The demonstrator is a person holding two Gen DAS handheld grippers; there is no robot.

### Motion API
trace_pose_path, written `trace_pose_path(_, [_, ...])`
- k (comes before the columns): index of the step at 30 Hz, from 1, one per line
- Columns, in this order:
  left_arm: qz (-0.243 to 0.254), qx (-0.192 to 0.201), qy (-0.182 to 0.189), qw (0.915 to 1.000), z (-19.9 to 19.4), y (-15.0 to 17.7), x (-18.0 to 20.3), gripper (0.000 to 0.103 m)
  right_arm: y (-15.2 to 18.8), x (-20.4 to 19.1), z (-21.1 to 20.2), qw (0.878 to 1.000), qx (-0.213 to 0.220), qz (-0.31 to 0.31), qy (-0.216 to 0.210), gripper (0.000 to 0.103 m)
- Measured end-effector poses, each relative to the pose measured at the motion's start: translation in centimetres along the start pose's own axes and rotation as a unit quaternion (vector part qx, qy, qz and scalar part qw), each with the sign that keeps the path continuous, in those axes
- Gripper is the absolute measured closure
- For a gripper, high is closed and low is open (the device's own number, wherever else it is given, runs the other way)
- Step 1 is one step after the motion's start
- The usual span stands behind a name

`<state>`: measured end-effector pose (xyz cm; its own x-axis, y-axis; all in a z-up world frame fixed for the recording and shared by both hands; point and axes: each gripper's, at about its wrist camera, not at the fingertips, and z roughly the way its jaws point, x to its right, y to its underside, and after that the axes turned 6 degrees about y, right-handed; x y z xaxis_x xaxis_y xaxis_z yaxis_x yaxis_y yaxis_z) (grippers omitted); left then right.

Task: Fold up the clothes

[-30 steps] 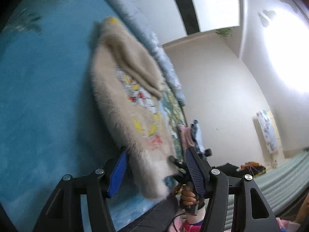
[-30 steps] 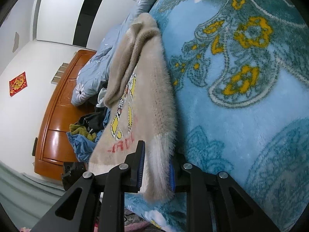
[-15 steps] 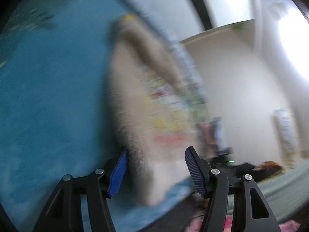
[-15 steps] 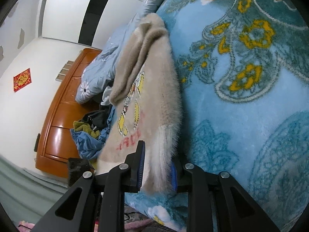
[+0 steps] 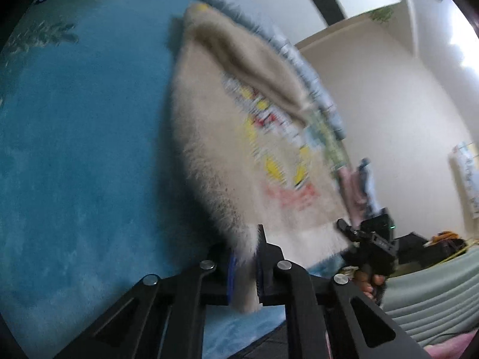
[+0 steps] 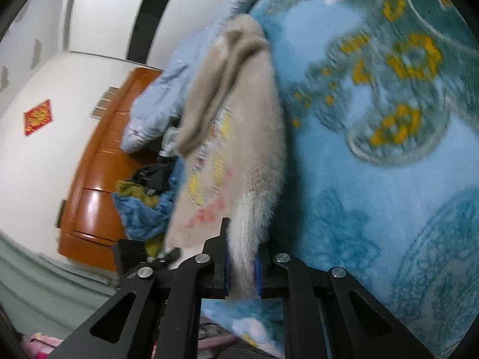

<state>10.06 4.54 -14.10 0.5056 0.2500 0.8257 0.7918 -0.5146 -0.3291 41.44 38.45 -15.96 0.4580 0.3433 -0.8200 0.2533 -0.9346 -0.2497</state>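
My left gripper is clamped on the hem of the sweater; the fuzzy cream edge fills the gap between the two blue pads, and a tuft hangs below them. My right gripper is likewise pinched shut on the hem at its other corner, fur squeezed between its pads.

Sweater runs straight out ahead of both sets of fingers, lifted off the blanket at the near end, far end lying on it. Printed front, yellow and red marks, faces up toward the room. One sleeve is folded across the upper part, beyond the print.

Left view: blanket to the left of the fingers, plain teal. To the right of the fingers, past the hem, the other gripper with a hand on its handle. Motion blur on the print.

Right view: blanket to the right of the fingers, yellow floral pattern. To the left, well beyond the fingers, a wooden headboard, a pale blue duvet, and a heap of clothes below it.
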Motion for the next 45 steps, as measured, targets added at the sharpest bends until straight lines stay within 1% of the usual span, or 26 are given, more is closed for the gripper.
trace_pose_path(3, [0.019, 0.036, 0.051, 0.9979, -2.0, -1.5, 0.9, 0.092, -1.8, -1.8, -1.0, 0.999, 0.011, -0.015, -0.043, 0.092])
trace_pose_path(5, [0.028, 0.064, 0.079, 0.9944, -3.2, -3.4, 1.8, 0.092, -4.0, -3.0, -0.9, 0.998, 0.020, -0.017, -0.062, 0.092])
trace_pose_path(8, [0.033, 0.089, 0.093, 0.9911, -4.4, -7.1, 2.0, 0.092, -7.4, -4.8, -0.7, 0.995, 0.033, -0.021, -0.090, 0.092])
trace_pose_path(10, [0.039, 0.102, 0.083, 0.9906, -3.8, -9.6, 2.6, 0.092, -9.8, -6.1, -0.5, 0.993, 0.042, -0.025, -0.105, 0.092])
trace_pose_path(13, [0.047, 0.119, 0.059, 0.9900, -2.7, -13.6, 3.2, 0.092, -13.8, -7.9, 1.3, 0.995, 0.047, -0.031, -0.084, 0.092])
trace_pose_path(15, [0.016, 0.126, 0.050, 0.9906, -1.8, -16.7, 2.1, 0.092, -16.4, -8.5, 3.0, 0.996, 0.045, -0.028, -0.065, 0.092])
trace_pose_path(19, [-0.053, 0.133, 0.027, 0.9893, 2.6, -22.2, -0.4, 0.092, -21.6, -9.2, 6.5, 0.999, 0.044, -0.021, -0.021, 0.092])
trace_pose_path(20, [-0.064, 0.134, 0.013, 0.9888, 3.6, -23.5, -1.1, 0.092, -22.6, -9.2, 7.3, 0.999, 0.044, -0.022, -0.008, 0.092])
trace_pose_path(23, [-0.079, 0.134, -0.017, 0.9877, 5.6, -25.7, -2.5, 0.092, -25.1, -8.6, 9.7, 0.999, 0.043, -0.023, 0.021, 0.092])
trace_pose_path(25, [-0.088, 0.134, -0.020, 0.9869, 6.5, -26.8, -3.4, 0.092, -26.6, -7.9, 11.1, 0.998, 0.043, -0.010, 0.036, 0.092])
trace_pose_path(27, [-0.099, 0.134, -0.029, 0.9856, 7.8, -28.0, -4.2, 0.092, -27.7, -7.1, 12.3, 0.998, 0.044, 0.004, 0.038, 0.092])
trace_pose_path(28, [-0.101, 0.130, -0.040, 0.9856, 8.6, -28.4, -4.5, 0.092, -28.3, -6.6, 12.9, 0.998, 0.042, 0.013, 0.041, 0.092])
trace_pose_path(31, [-0.105, 0.112, -0.075, 0.9853, 10.7, -29.3, -5.4, 0.090, -29.2, -5.1, 14.4, 0.997, 0.028, 0.034, 0.067, 0.091])
trace_pose_path(33, [-0.111, 0.110, -0.075, 0.9848, 11.2, -29.3, -5.8, 0.090, -29.5, -4.4, 15.1, 0.996, 0.023, 0.044, 0.078, 0.091])
trace_pose_path(35, [-0.118, 0.108, -0.075, 0.9843, 11.7, -29.3, -6.1, 0.090, -29.5, -4.0, 15.1, 0.996, 0.021, 0.050, 0.077, 0.091])
trace_pose_path(36, [-0.120, 0.106, -0.067, 0.9848, 11.5, -29.3, -6.1, 0.089, -29.5, -4.0, 14.9, 0.996, 0.019, 0.053, 0.073, 0.090])
trace_pose_path(37, [-0.122, 0.104, -0.059, 0.9853, 11.3, -29.3, -6.1, 0.086, -29.6, -4.1, 14.7, 0.996, 0.017, 0.055, 0.067, 0.084])
trace_pose_path(38, [-0.124, 0.101, -0.051, 0.9857, 11.1, -29.2, -6.0, 0.083, -29.7, -4.3, 14.2, 0.996, 0.020, 0.056, 0.063, 0.074])
trace_pose_path(39, [-0.123, 0.101, -0.044, 0.9862, 10.8, -29.2, -5.8, 0.074, -29.8, -4.5, 13.5, 0.996, 0.031, 0.055, 0.059, 0.067])
trace_pose_path(40, [-0.115, 0.106, -0.037, 0.9869, 10.0, -29.2, -5.2, 0.057, -29.9, -4.8, 12.8, 0.996, 0.042, 0.054, 0.056, 0.049])
trace_pose_path(41, [-0.107, 0.112, -0.030, 0.9875, 9.2, -29.3, -4.5, 0.047, -29.9, -5.0, 12.0, 0.996, 0.053, 0.053, 0.054, 0.040])
trace_pose_path(42, [-0.092, 0.126, -0.038, 0.9870, 8.0, -29.0, -3.6, 0.034, -29.9, -5.2, 11.1, 0.995, 0.062, 0.048, 0.055, 0.038])
trace_pose_path(43, [-0.077, 0.138, -0.048, 0.9863, 7.3, -28.8, -2.8, 0.033, -29.8, -5.5, 10.3, 0.995, 0.069, 0.041, 0.060, 0.038])
trace_pose_path(44, [-0.050, 0.147, -0.062, 0.9859, 6.4, -28.4, -1.7, 0.033, -29.6, -5.5, 9.8, 0.995, 0.070, 0.033, 0.063, 0.038])
trace_pose_path(45, [-0.035, 0.149, -0.075, 0.9854, 5.7, -28.2, -1.2, 0.032, -29.2, -5.6, 9.2, 0.995, 0.070, 0.024, 0.066, 0.038])
